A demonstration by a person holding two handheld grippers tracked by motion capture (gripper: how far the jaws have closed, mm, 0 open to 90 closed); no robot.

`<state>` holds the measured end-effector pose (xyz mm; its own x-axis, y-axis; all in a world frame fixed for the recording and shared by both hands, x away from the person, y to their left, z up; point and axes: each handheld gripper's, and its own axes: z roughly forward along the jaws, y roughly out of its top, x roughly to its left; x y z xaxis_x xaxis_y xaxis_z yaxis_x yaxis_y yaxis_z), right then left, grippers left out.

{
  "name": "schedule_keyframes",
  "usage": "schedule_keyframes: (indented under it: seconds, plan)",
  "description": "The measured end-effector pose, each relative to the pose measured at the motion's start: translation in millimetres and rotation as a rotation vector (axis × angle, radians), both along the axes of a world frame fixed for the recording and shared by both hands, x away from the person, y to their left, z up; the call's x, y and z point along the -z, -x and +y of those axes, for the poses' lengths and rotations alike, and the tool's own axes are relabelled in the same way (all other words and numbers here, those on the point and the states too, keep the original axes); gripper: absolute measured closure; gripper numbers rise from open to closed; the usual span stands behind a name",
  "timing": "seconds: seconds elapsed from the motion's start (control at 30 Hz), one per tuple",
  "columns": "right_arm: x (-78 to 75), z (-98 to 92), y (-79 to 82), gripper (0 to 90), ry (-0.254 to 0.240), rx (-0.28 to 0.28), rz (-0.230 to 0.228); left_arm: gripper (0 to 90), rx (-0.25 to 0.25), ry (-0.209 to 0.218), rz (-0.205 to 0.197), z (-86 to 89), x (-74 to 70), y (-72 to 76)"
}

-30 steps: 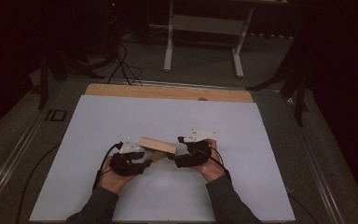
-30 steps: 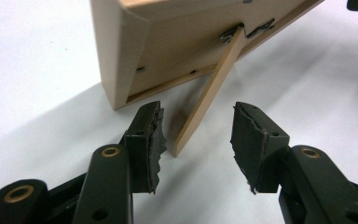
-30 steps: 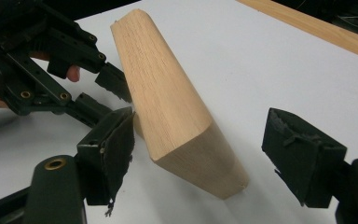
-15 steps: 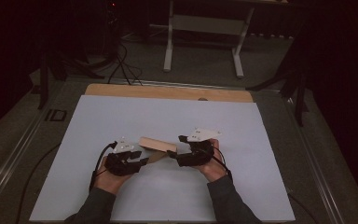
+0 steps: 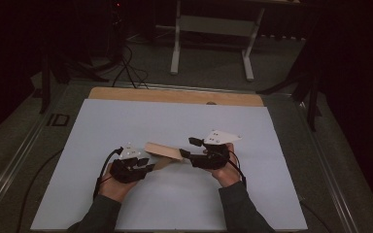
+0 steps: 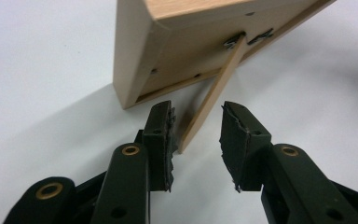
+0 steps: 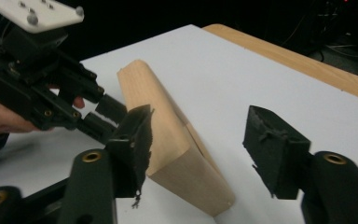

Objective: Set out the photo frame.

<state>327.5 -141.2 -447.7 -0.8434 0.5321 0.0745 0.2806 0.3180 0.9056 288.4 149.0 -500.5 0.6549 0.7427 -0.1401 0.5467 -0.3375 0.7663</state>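
While my left gripper (image 6: pixel 198 128) narrows its fingers around the wooden frame's (image 5: pixel 163 150) prop leg (image 6: pixel 212 95) without clamping, my right gripper (image 7: pixel 198 140), at 3 o'clock, has been closing, fingers wide at the frame's end.

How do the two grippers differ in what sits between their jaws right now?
The left gripper straddles the thin wooden strut of the wooden frame; the right gripper straddles the frame's thick end. The left's jaws stand narrower, the right's wider. Both have just been closing, and neither is pressing the wood yet.
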Motion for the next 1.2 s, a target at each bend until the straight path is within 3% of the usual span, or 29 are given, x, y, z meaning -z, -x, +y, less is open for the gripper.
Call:
schedule_keyframes:
  seconds: [0.3, 0.53, 0.7, 0.93, 1.2]
  plan:
    - [3.7, -2.6, -3.1, 52.5, -0.001, 0.043, -0.004, 67.9, 0.000, 0.023, -0.024, 2.7, -5.1, 0.4]
    - [11.9, -0.2, -7.2, 66.4, 0.011, 0.104, 0.003, 72.7, 0.003, 0.027, -0.040, 2.0, -8.7, 0.7]
    - [19.3, 3.4, -12.2, 78.6, 0.046, 0.144, 0.017, 76.2, -0.007, 0.024, -0.049, 0.9, -9.6, -0.7]
    - [27.1, 10.7, -15.5, 88.6, 0.063, 0.138, 0.033, 82.3, -0.016, 0.027, -0.057, -1.3, -11.4, -2.4]
    - [29.8, 13.0, -17.7, 89.3, 0.043, 0.131, 0.061, 89.0, -0.016, 0.012, -0.062, -6.2, -11.9, -4.6]
